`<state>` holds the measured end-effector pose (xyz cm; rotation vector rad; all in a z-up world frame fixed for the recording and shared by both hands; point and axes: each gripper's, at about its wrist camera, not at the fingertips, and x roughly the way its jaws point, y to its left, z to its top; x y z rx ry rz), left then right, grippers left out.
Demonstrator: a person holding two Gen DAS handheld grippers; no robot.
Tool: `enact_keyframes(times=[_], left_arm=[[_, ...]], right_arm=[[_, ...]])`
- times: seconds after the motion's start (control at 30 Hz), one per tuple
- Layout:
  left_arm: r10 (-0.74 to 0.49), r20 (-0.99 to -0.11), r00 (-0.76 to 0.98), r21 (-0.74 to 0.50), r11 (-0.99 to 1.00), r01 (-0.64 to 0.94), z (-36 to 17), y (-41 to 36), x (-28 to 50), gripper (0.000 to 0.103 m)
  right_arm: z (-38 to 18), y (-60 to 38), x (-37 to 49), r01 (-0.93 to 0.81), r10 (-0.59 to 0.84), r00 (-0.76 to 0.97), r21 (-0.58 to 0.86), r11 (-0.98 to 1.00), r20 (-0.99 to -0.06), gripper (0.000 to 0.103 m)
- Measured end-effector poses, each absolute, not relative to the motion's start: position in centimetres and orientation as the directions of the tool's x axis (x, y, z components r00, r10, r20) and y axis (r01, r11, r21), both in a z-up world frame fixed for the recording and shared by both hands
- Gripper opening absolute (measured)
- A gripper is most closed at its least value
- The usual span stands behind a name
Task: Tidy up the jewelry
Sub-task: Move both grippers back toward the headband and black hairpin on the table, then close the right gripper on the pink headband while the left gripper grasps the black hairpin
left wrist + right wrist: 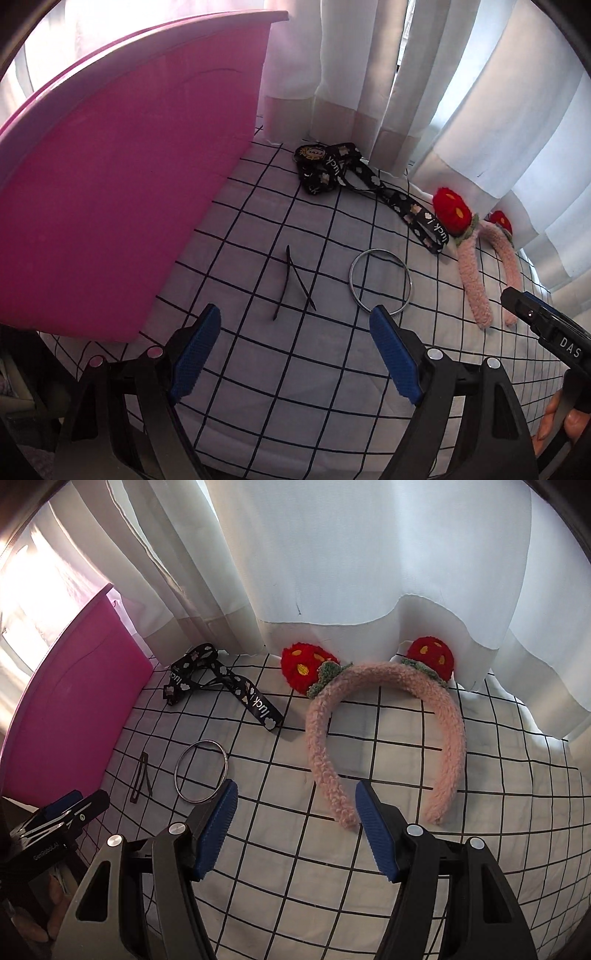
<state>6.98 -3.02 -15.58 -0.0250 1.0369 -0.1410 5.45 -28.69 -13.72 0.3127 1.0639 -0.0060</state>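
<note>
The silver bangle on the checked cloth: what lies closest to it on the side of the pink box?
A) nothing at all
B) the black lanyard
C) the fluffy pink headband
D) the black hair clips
D: in the right wrist view the black hair clips lie between the silver bangle and the pink box, apart from both.

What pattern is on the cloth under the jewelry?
White with a thin black grid, the cloth shows best in the right wrist view.
</note>
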Motion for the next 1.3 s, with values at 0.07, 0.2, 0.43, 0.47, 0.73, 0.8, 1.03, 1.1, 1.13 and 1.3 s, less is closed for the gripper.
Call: enact_keyframes(times=[0.07,0.2,0.43,0.47,0.73,0.8,1.03,1.1,1.13,1.3], left_arm=[[-0.089,-0.856,0.509,-0.059,0.995,0.075,-16.4,-3.1,7.8,0.081],[-0.06,-0.87,0.489,-0.055,0.998,0.024,-18.4,-3.0,9.6,0.081],[0.0,-0.885,0.466,0.006,1.0,0.012,-20.8,-3.1,11.7,0.081],[0.004,-0.888,0.46,0.01,1.0,0.01,-21.1,-3.1,11.9,0.081],[0.009,-0.888,0.459,0.018,1.0,0.014,-22.0,-3.1,12.8,0.082],[0.008,-0.887,0.461,0.019,1.0,0.018,-22.0,-3.1,13.0,0.082],[0.005,-0.884,0.467,0.013,1.0,0.014,-22.2,-2.9,13.4,0.087],[0.009,-0.884,0.466,0.015,1.0,0.011,-22.4,-2.6,13.5,0.091],[0.007,-0.885,0.466,0.012,1.0,0.009,-22.5,-2.5,13.5,0.092],[0.006,-0.882,0.471,0.013,1.0,0.013,-22.8,-2.4,13.7,0.094]], right_arm=[[-14.3,-28.7,5.8,0.145,0.156,0.487,0.256,0.956,-0.859,0.063],[-15.2,-29.0,6.4,0.137,0.163,0.483,0.258,0.956,-0.86,0.063],[-16.8,-29.6,8.1,0.154,0.144,0.471,0.242,0.958,-0.87,0.063],[-17.0,-29.7,8.3,0.157,0.143,0.469,0.241,0.958,-0.872,0.063],[-18.6,-29.3,10.0,0.158,0.113,0.434,0.198,0.967,-0.894,0.063],[-18.9,-29.1,10.4,0.16,0.108,0.428,0.193,0.968,-0.897,0.063],[-20.0,-29.0,11.6,0.176,0.067,0.398,0.148,0.973,-0.915,0.064],[-20.1,-28.7,12.1,0.173,0.043,0.393,0.12,0.978,-0.918,0.065],[-20.2,-28.6,12.4,0.168,0.032,0.392,0.106,0.98,-0.919,0.067],[-21.0,-27.8,13.6,0.168,-0.045,0.385,0.022,0.986,-0.922,0.089]])
